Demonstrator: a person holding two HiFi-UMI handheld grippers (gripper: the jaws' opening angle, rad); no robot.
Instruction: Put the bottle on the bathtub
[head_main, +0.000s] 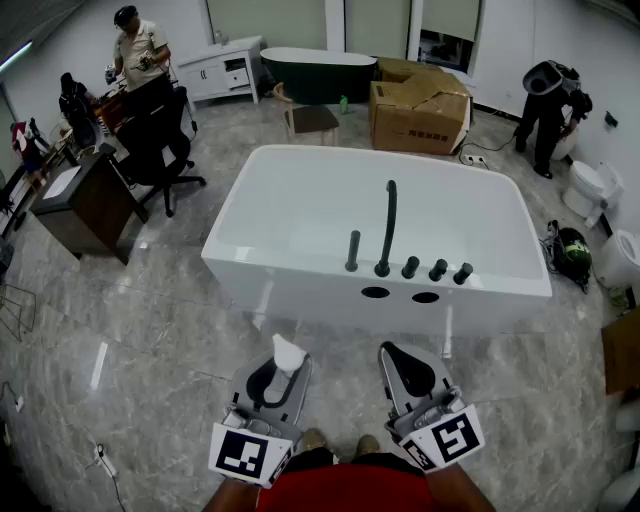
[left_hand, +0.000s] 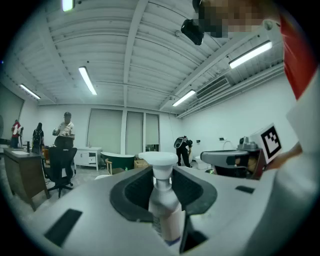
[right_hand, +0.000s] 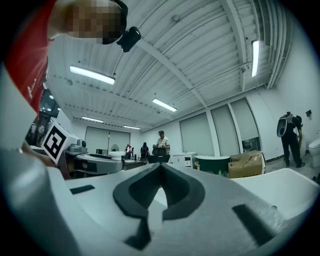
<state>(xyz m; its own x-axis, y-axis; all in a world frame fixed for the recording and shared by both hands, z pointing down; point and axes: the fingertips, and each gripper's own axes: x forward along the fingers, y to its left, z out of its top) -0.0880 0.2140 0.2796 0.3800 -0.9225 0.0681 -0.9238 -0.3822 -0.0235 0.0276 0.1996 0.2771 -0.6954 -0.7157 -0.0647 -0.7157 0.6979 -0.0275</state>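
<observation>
A white pump bottle (head_main: 287, 355) (left_hand: 163, 197) stands upright between the jaws of my left gripper (head_main: 277, 372) (left_hand: 162, 195), which is shut on it. My right gripper (head_main: 408, 370) (right_hand: 161, 192) is shut with nothing in it. Both grippers are held low over the floor, just in front of the white bathtub (head_main: 300, 290). The tub's near rim carries a tall black spout (head_main: 387, 228) and several black knobs (head_main: 437, 270). In the right gripper view the bathtub's rim (right_hand: 280, 182) shows at the right.
Cardboard boxes (head_main: 420, 105) and a dark green tub (head_main: 318, 72) stand behind the bathtub. A black office chair (head_main: 155, 140) and a dark desk (head_main: 85, 200) are at the left, with people near them. A person (head_main: 548, 105) bends over at the right by toilets (head_main: 590, 190).
</observation>
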